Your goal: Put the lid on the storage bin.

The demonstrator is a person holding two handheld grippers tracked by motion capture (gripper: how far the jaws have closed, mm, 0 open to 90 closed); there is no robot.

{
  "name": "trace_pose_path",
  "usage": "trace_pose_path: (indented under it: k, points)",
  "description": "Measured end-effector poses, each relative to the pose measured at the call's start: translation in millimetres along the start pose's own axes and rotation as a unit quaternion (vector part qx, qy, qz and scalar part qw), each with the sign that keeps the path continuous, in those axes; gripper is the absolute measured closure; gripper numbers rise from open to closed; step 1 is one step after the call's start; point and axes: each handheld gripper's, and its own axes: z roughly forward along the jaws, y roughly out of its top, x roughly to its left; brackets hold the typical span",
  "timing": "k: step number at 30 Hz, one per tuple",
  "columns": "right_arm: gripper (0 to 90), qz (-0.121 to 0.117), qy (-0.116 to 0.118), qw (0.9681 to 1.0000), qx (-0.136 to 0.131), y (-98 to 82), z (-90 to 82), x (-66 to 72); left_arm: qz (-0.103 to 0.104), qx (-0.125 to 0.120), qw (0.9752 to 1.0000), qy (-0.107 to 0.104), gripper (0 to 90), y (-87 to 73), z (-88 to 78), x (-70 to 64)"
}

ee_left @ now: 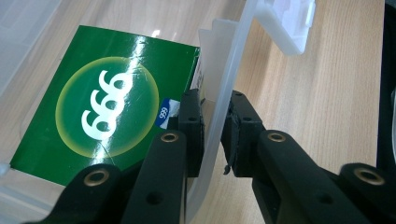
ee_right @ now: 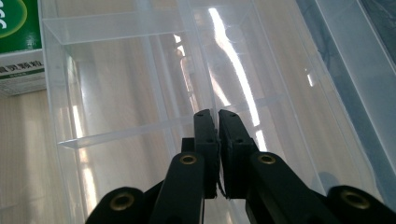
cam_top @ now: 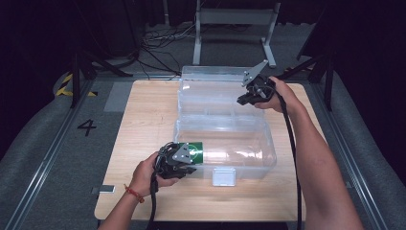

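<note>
At the lower left of the high view, the left gripper (cam_top: 184,165) sits at the near left corner of a clear plastic box (cam_top: 249,158) on the wooden table (cam_top: 139,124). In the left gripper view its jaws stand either side of the box wall (ee_left: 214,135), close against it and apparently clamped on it. A green carton (ee_left: 98,102) with a pale circle and white figures lies inside the box, just beyond that wall, at the left of the frame.

Towards the upper right of the high view, the right gripper (cam_top: 244,99) is held over the box's open lid (cam_top: 210,93), which lies flat behind the box. In the right gripper view its jaws are together, with nothing between them, above a clear divided tray (ee_right: 140,93).
</note>
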Motion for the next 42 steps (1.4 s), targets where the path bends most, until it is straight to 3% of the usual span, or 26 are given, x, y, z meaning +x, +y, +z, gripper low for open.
trace_pose_path:
  k: [13, 17, 18, 30, 42]
  points:
    - [89.4, -0.023, -0.006, 0.9997, -0.001, 3.7, -8.0, 11.5, -0.014, -0.001, 0.9999, -0.005, 77.5, -0.4, 1.5, -0.4]
    - [89.5, -0.025, -0.003, 0.9997, -0.001, 4.5, -11.4, 16.4, -0.012, 0.014, 0.9997, -0.015, 76.3, 2.1, 6.3, -2.0]
    - [89.5, -0.031, -0.005, 0.9995, -0.001, 5.2, -12.6, 18.2, -0.001, 0.019, 0.9998, 0.006, 75.8, 4.2, 8.1, -7.0]
    - [89.8, -0.040, -0.010, 0.9990, -0.015, 4.3, -23.5, 32.1, -0.003, 0.019, 0.9998, 0.004, 75.6, 4.0, 7.7, -7.2]
    - [89.9, -0.057, -0.026, 0.9971, -0.044, 0.9, -40.5, 61.9, -0.003, 0.020, 0.9997, 0.009, 75.0, 4.4, 8.2, -8.8]
